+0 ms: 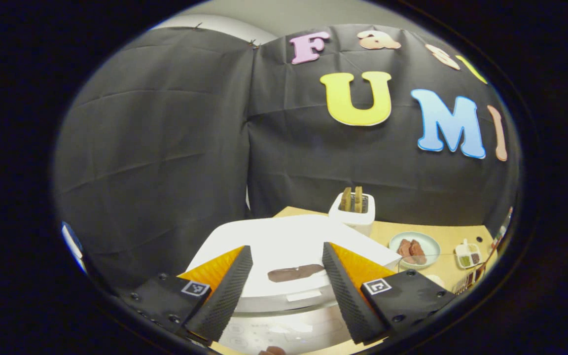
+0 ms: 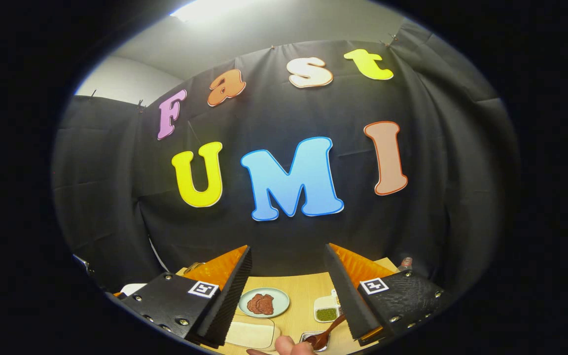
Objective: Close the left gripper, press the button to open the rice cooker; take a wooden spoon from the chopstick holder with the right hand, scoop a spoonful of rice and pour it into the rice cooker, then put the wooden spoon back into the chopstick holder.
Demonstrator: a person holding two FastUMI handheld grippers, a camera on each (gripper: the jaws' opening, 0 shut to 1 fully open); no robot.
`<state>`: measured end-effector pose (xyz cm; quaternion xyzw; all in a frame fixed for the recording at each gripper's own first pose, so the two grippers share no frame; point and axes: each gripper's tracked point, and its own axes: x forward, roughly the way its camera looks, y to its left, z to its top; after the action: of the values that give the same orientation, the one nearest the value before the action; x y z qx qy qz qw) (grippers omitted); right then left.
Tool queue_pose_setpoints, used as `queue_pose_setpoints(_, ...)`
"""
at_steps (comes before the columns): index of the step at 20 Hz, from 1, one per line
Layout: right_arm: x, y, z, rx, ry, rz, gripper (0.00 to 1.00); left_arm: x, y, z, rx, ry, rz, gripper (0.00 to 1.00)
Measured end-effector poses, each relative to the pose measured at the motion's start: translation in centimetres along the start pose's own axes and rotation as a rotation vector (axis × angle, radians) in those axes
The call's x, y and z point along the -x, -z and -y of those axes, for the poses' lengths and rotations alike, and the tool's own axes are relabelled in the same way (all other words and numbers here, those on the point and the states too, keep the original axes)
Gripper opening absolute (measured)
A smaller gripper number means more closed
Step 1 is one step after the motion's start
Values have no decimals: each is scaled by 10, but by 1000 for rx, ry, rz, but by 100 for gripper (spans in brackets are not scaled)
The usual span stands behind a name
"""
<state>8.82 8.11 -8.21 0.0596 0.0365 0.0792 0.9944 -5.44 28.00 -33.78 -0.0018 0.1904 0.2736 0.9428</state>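
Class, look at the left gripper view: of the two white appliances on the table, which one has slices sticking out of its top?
The toaster, the small one behind; the rice cooker in front has a flat, shut lid.

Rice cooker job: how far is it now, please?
Nothing looks done yet. The rice cooker has its lid down, and the left gripper hangs open above it, so closing and pressing the button come next. The right gripper is open and empty, above the wooden spoon. Scooping, pouring and returning all remain.
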Motion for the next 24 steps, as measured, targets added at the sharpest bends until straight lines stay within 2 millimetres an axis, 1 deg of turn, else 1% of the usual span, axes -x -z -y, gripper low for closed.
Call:
queue_pose_setpoints(2,0,0,-9,12,-18,0,89,1,4,-1,20,-4,-13,99)
queue_pose_setpoints(4,0,-1,-15,25,-30,5,89,0,6,0,8,-6,-15,96)
queue_pose_setpoints(5,0,1,-17,28,-32,4,89,-1,10,2,6,-5,-26,94)
queue_pose_setpoints(6,2,1,-18,26,-34,1,89,-1,15,1,9,-5,-44,99)
queue_pose_setpoints(8,2,4,-20,17,-37,-6,89,-3,31,2,3,-4,-86,99)
queue_pose_setpoints(9,2,4,-19,16,-36,-8,89,-3,35,2,-5,-4,-89,99)
queue_pose_setpoints(12,4,2,-14,21,-25,-5,89,-2,34,3,-10,-3,-86,94)
queue_pose_setpoints(13,5,2,-13,18,-21,-5,89,-1,35,3,-11,-4,-84,94)
queue_pose_setpoints(15,6,4,-13,12,-20,-10,89,-1,34,2,-13,-6,-82,99)
queue_pose_setpoints(16,5,4,-13,11,-20,-12,89,-1,35,2,-9,-7,-83,96)
queue_pose_setpoints(17,5,4,-14,11,-22,-12,89,-2,35,2,-6,-8,-84,96)
queue_pose_setpoints(21,5,5,-20,19,-33,-15,89,1,39,4,-19,1,-93,99)
queue_pose_setpoints(22,5,8,-23,18,-38,-20,89,0,41,5,-22,6,-98,95)
queue_pose_setpoints(23,4,9,-25,15,-44,-24,89,1,41,5,-13,11,-109,99)
queue_pose_setpoints(24,4,10,-28,12,-49,-29,89,1,43,5,-4,14,-115,100)
